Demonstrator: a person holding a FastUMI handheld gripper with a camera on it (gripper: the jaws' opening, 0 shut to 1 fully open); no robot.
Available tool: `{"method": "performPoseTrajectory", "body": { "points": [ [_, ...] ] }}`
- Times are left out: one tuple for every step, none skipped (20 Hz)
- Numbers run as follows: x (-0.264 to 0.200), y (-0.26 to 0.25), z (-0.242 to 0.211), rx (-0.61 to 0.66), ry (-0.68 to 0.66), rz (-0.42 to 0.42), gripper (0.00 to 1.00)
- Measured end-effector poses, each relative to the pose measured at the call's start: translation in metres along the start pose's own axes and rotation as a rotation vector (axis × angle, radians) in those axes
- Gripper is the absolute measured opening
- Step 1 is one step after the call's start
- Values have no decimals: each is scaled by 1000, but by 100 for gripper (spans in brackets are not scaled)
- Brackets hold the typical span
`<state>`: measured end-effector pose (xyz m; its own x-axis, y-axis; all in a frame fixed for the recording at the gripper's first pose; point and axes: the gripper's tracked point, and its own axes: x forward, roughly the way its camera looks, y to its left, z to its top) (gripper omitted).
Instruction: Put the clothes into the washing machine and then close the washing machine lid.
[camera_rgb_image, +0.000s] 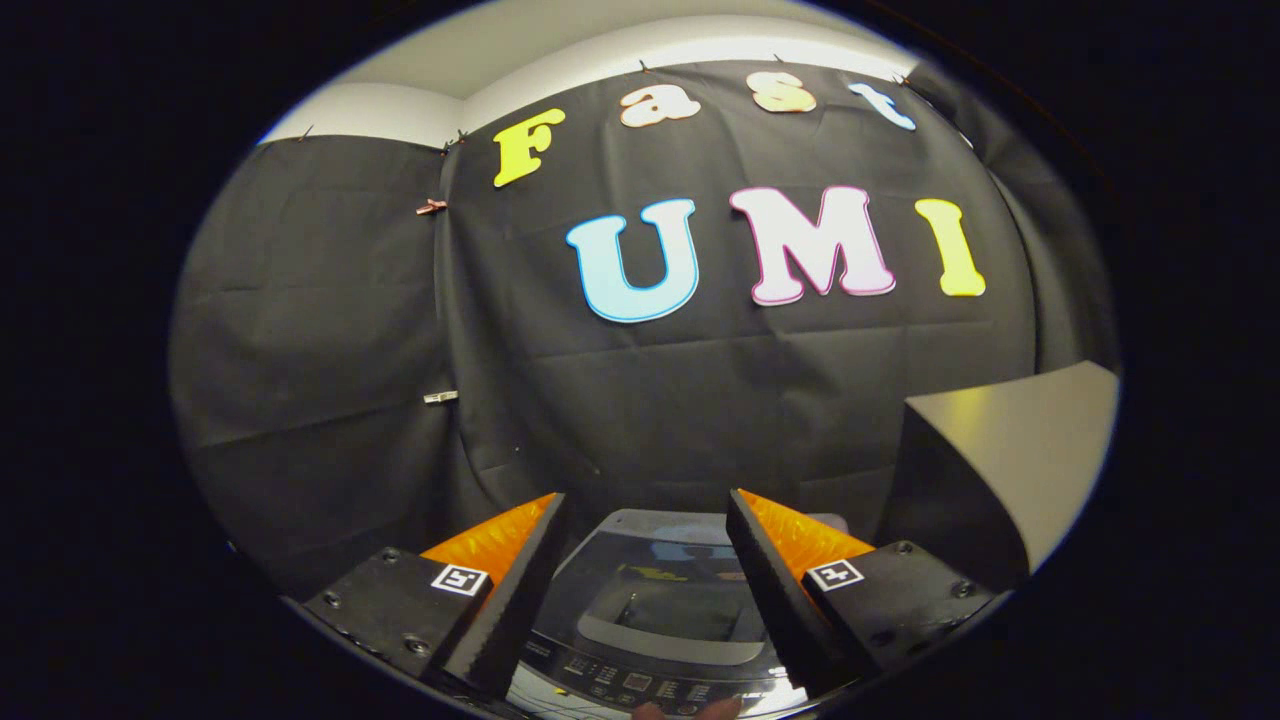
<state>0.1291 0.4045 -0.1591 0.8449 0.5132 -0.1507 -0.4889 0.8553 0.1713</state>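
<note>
The gripper (645, 505) hangs released and empty, fingers spread wide, with the washing machine (655, 610) directly below and between them, its lid (660, 590) down.

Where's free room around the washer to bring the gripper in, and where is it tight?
The gripper is open with nothing between its fingers, and the washer lies below the gap, its lid looking shut. Open space runs above the lid up to the cloth wall, and on the left of the washer. It is tight on the right, where a grey box stands beside the washer.
</note>
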Motion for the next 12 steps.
{"method": "performPoseTrajectory", "body": {
  "points": [
    [-12,-1,13,-17,-35,-13,100],
    [-24,0,26,-34,-78,-23,100],
    [-37,1,37,-48,-111,-30,100],
    [-50,0,41,-55,-130,-38,99],
    [-63,1,45,-50,-145,-46,99],
    [-74,0,49,-49,-155,-50,99],
    [-85,0,53,-54,-163,-57,99],
    [-95,-2,55,-59,-168,-65,99],
    [-105,-5,58,-63,-175,-75,99],
    [-114,-6,60,-66,-178,-84,99],
    [-125,-8,61,-68,-185,-97,99],
    [-135,-11,61,-69,-191,-111,99]
  ]
}}
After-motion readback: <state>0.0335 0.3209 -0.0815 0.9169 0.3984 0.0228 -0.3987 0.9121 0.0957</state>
